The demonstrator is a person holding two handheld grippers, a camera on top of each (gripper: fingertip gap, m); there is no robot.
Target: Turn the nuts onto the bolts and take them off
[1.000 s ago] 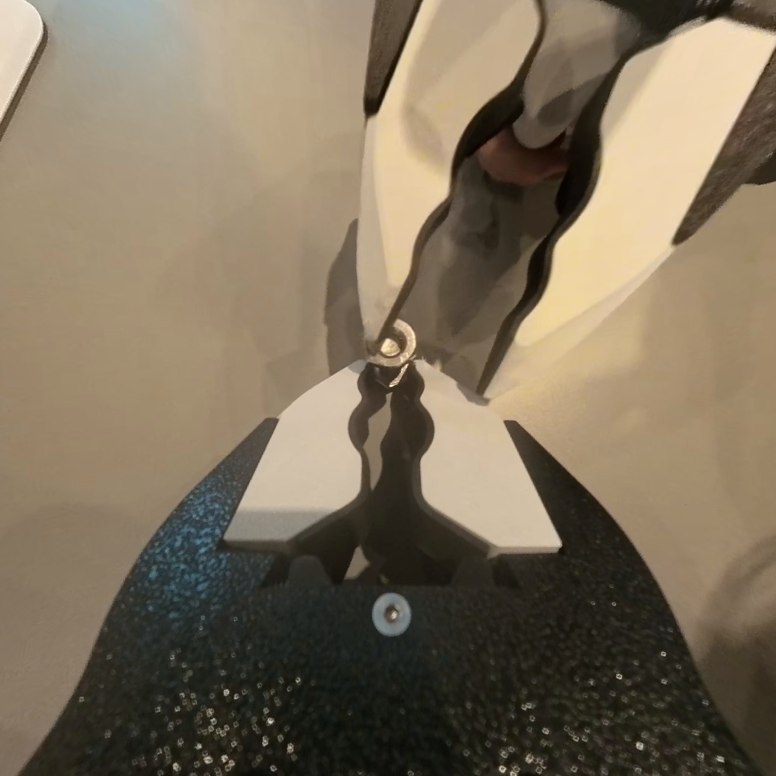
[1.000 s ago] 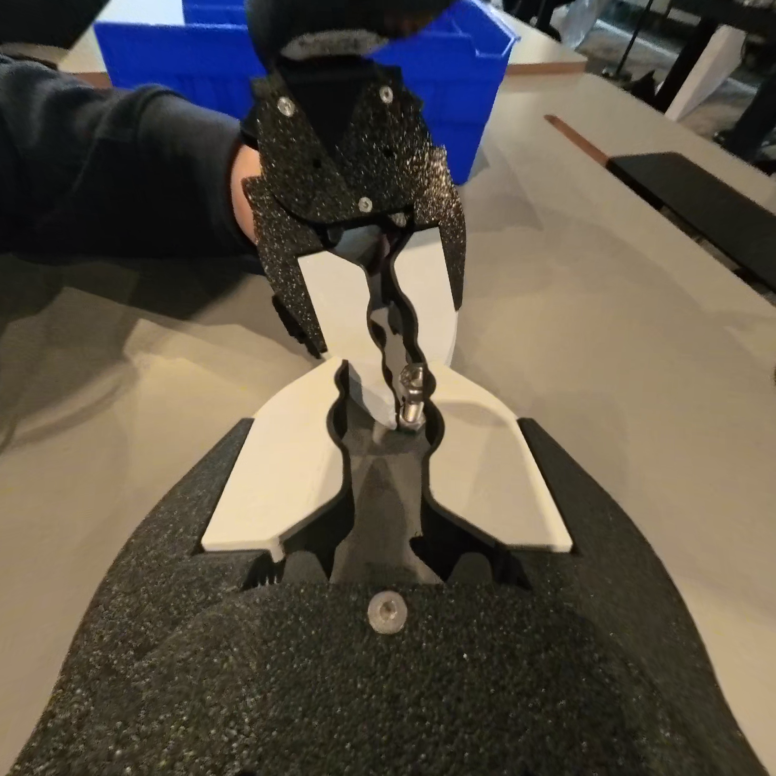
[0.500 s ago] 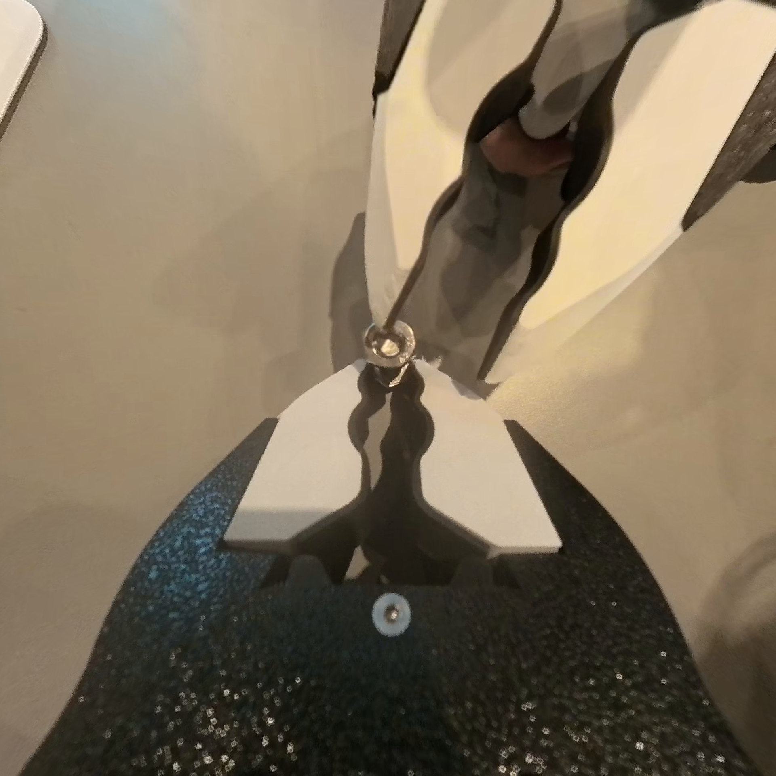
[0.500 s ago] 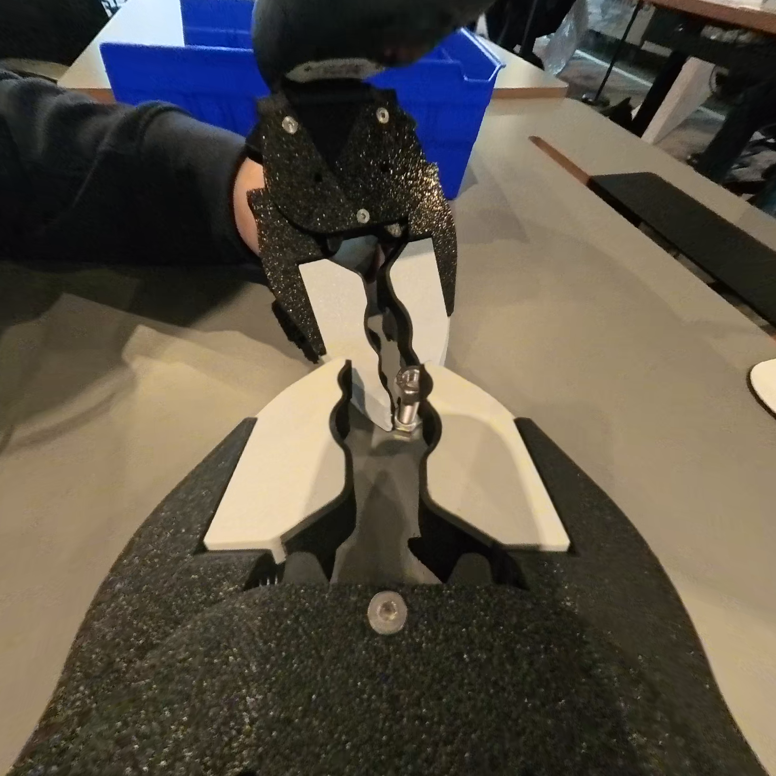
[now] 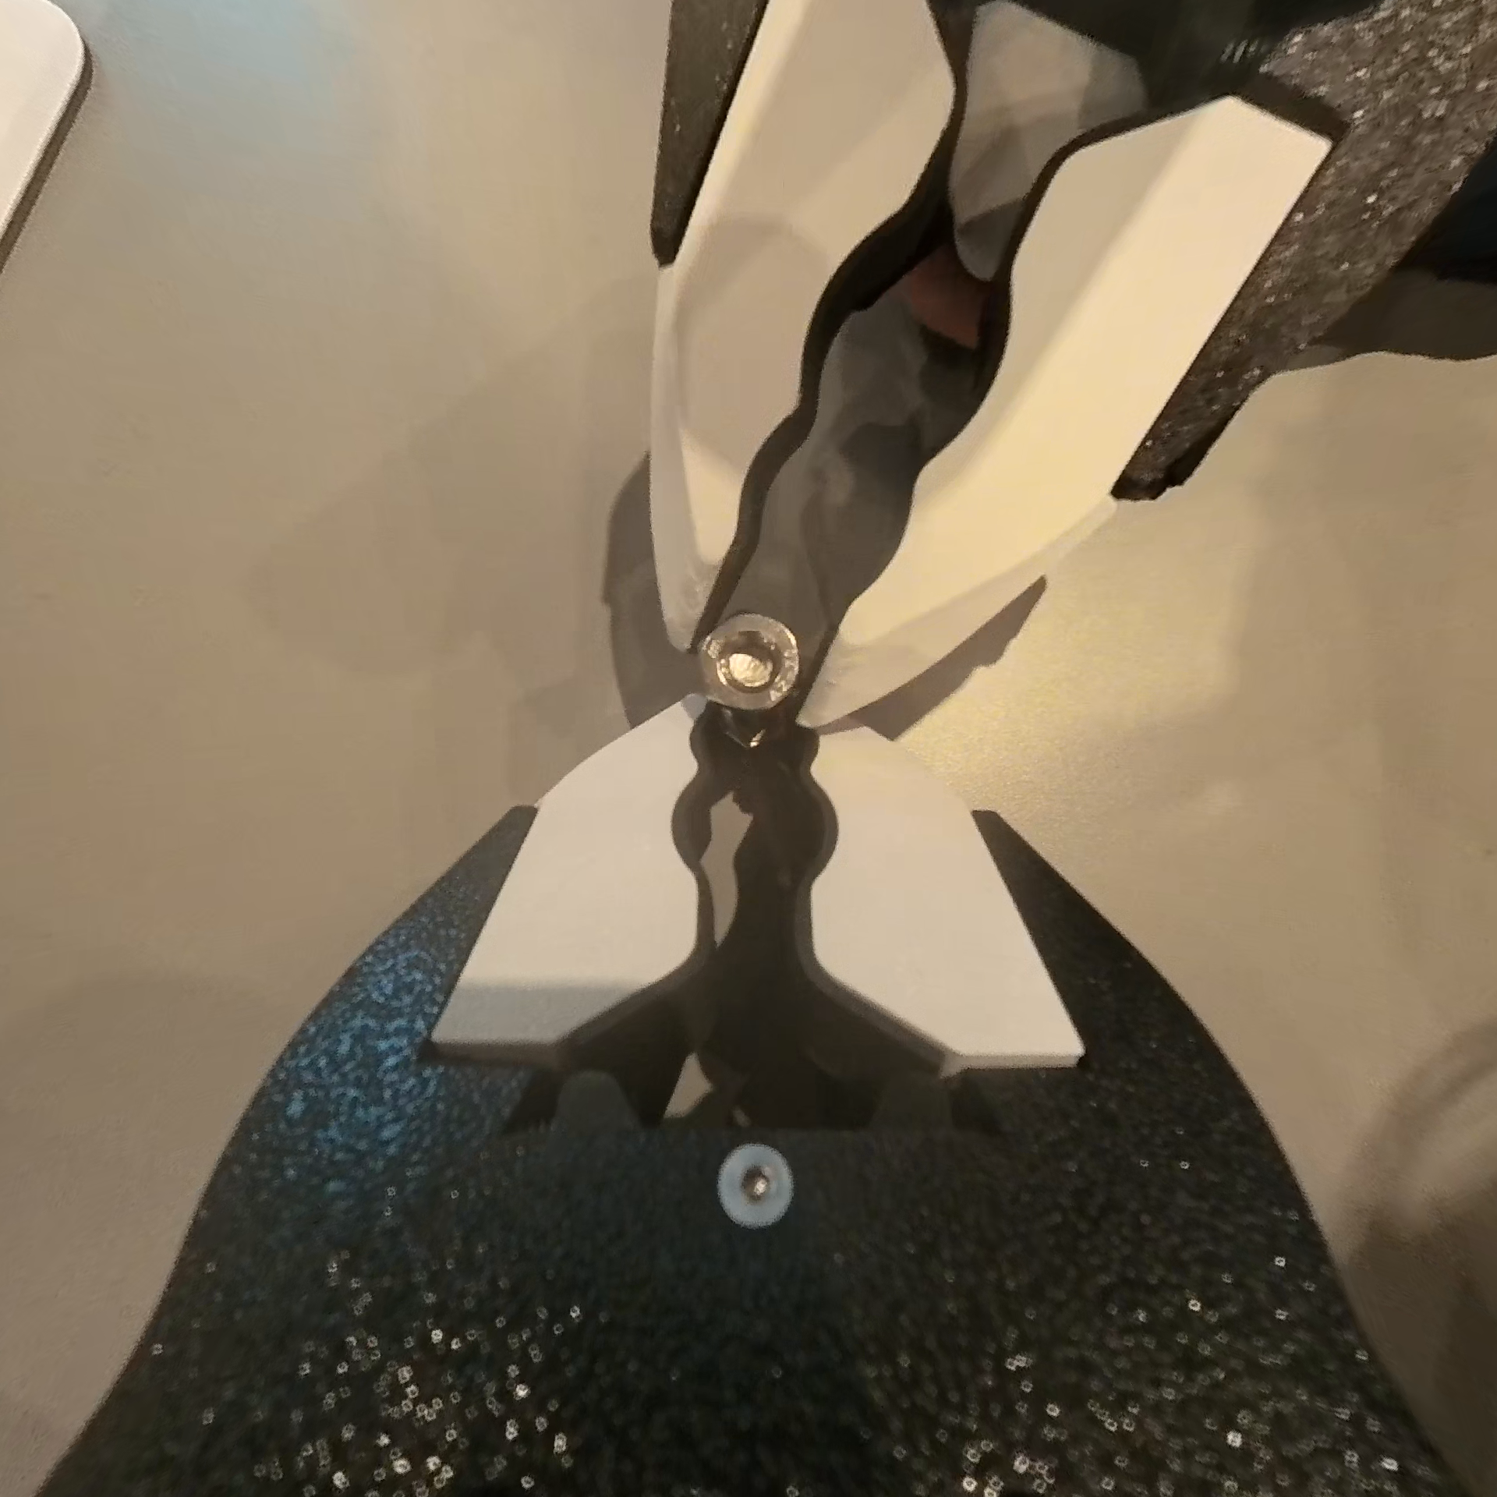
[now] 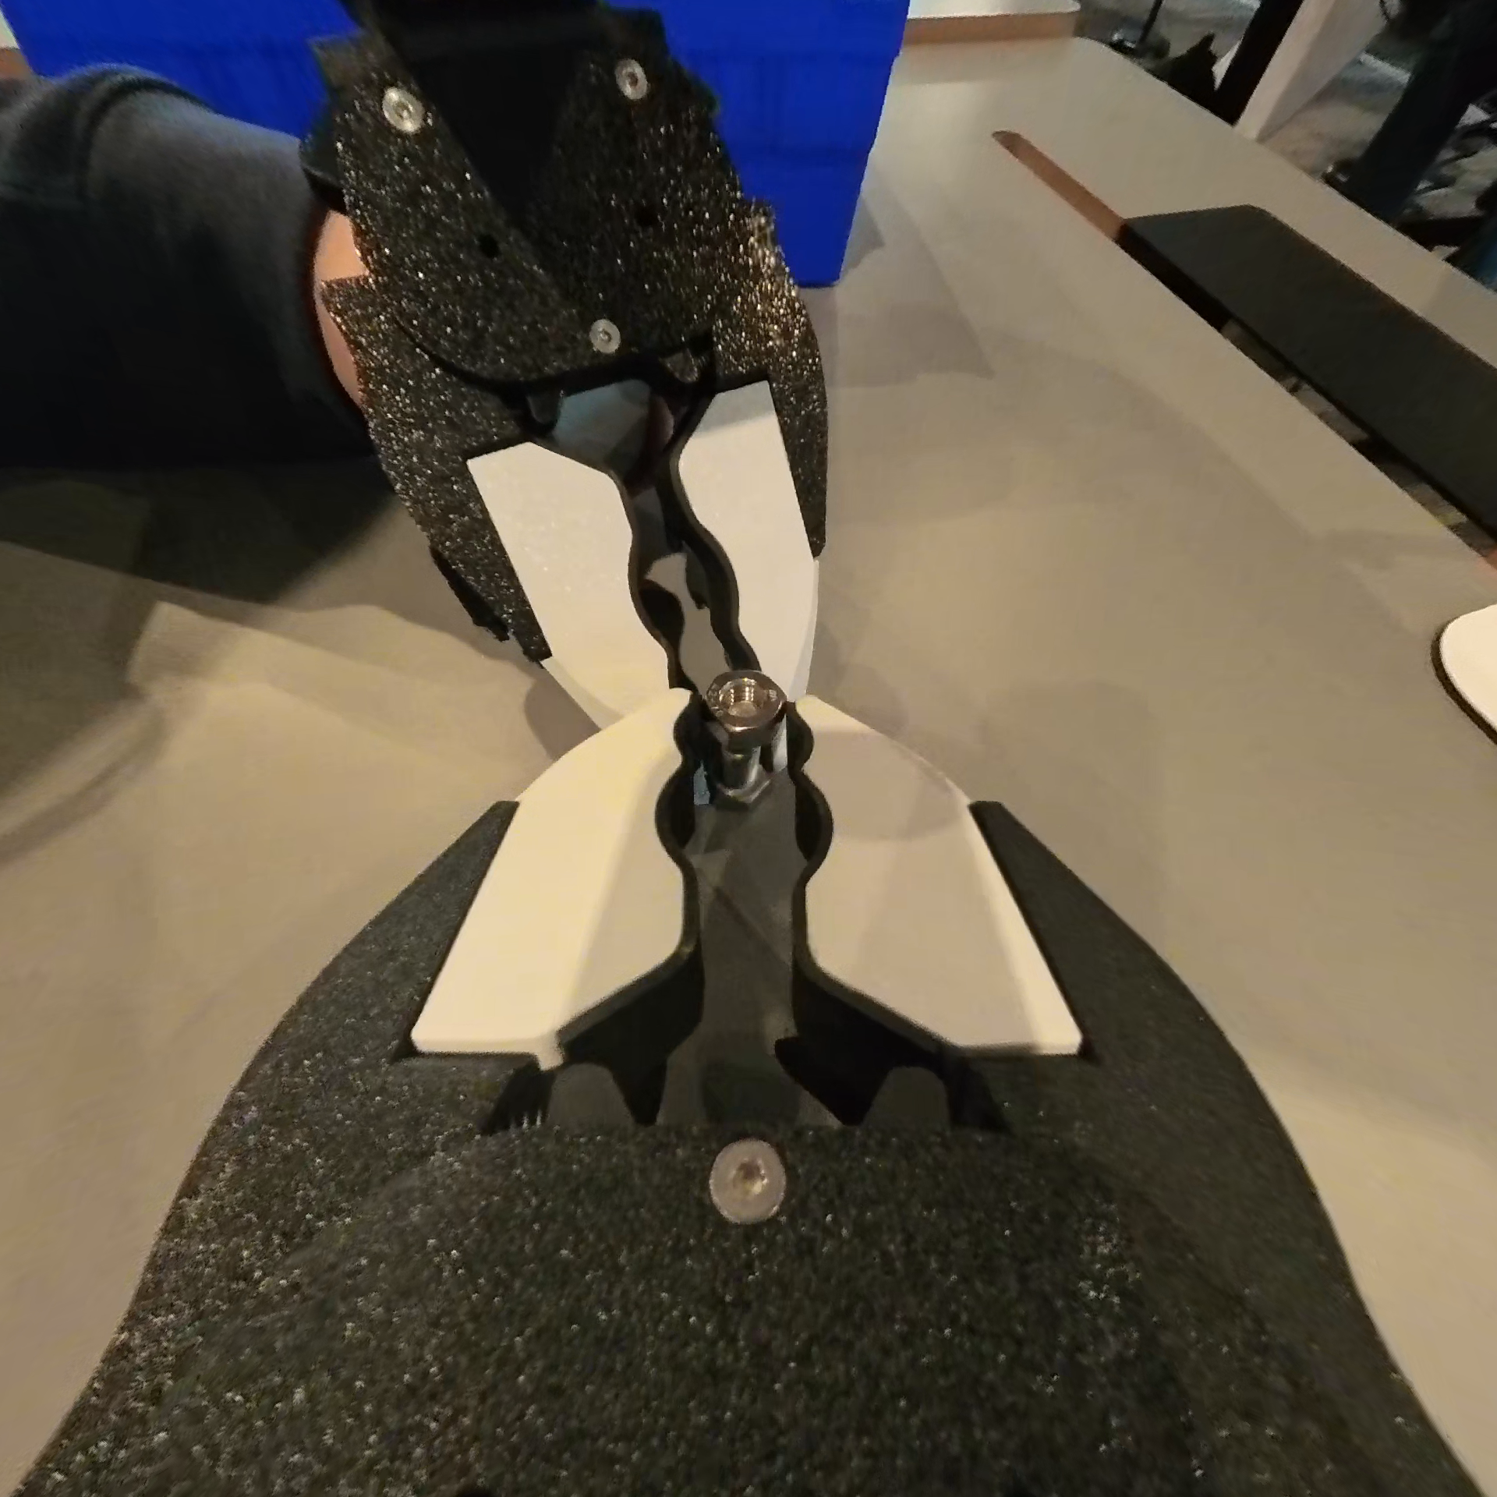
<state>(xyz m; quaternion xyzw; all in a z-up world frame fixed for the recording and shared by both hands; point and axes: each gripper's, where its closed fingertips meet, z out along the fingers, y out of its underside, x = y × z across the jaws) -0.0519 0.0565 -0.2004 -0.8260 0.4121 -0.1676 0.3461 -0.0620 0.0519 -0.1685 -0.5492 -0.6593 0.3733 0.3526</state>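
A small steel bolt (image 6: 739, 765) with a hex nut (image 6: 744, 701) at its upper end stands upright between the tips of both grippers, above the grey table (image 6: 1134, 729). My right gripper (image 6: 744, 711) is shut on the nut, one fingertip on each side. My left gripper (image 5: 749, 729) comes from the other side and is shut on the bolt just below the nut. In the left wrist view the nut (image 5: 752, 671) shows end-on between the right gripper's white fingers (image 5: 705, 364). In the right wrist view the left gripper's fingers (image 6: 559, 551) reach down to the bolt.
A blue bin (image 6: 810, 146) stands behind the left gripper. A person's dark sleeve (image 6: 138, 283) fills the left. A black strip (image 6: 1312, 340) and a white plate edge (image 6: 1458, 688) lie at the right. A white object's corner (image 5: 32, 121) shows top left. The tips of both grippers are at nearly the same place.
The right gripper's fingers have narrowed onto the nut. The two grippers have come closer together and the bolt now stands more upright.
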